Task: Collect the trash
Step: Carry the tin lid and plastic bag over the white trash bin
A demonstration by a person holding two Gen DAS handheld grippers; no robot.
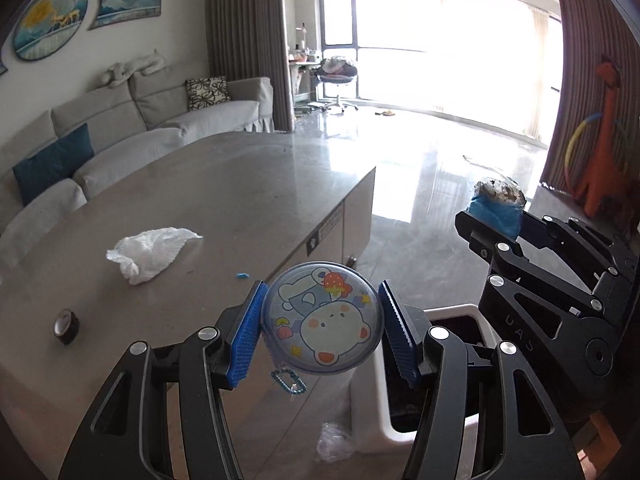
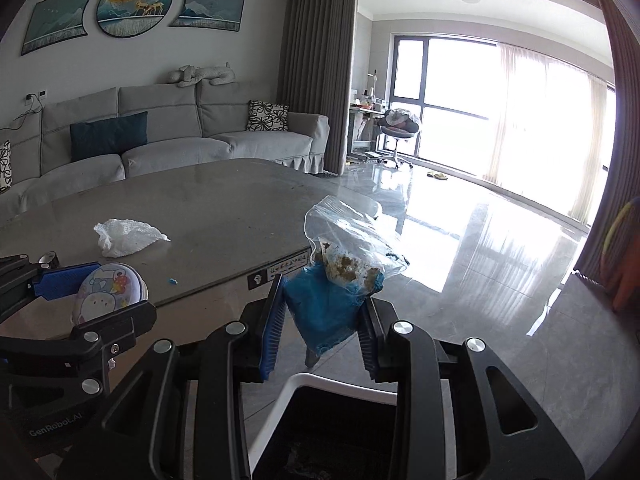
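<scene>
My left gripper (image 1: 322,330) is shut on a round cartoon-printed case (image 1: 322,322) with a bead chain hanging below, held above the table's near corner; the case also shows in the right wrist view (image 2: 108,292). My right gripper (image 2: 322,320) is shut on a blue wad with a clear plastic bag of crumbly scraps (image 2: 344,256), held above the white trash bin (image 2: 296,384). The right gripper with its load shows in the left wrist view (image 1: 496,216), over the bin (image 1: 448,312). A crumpled white tissue (image 1: 148,250) lies on the grey table (image 1: 224,184).
A small dark tape roll (image 1: 66,326) and a tiny blue scrap (image 1: 242,276) lie on the table. A clear wrapper (image 1: 334,442) lies on the floor beside the bin. A grey sofa (image 2: 160,140) stands behind the table. Glossy floor stretches right toward the window.
</scene>
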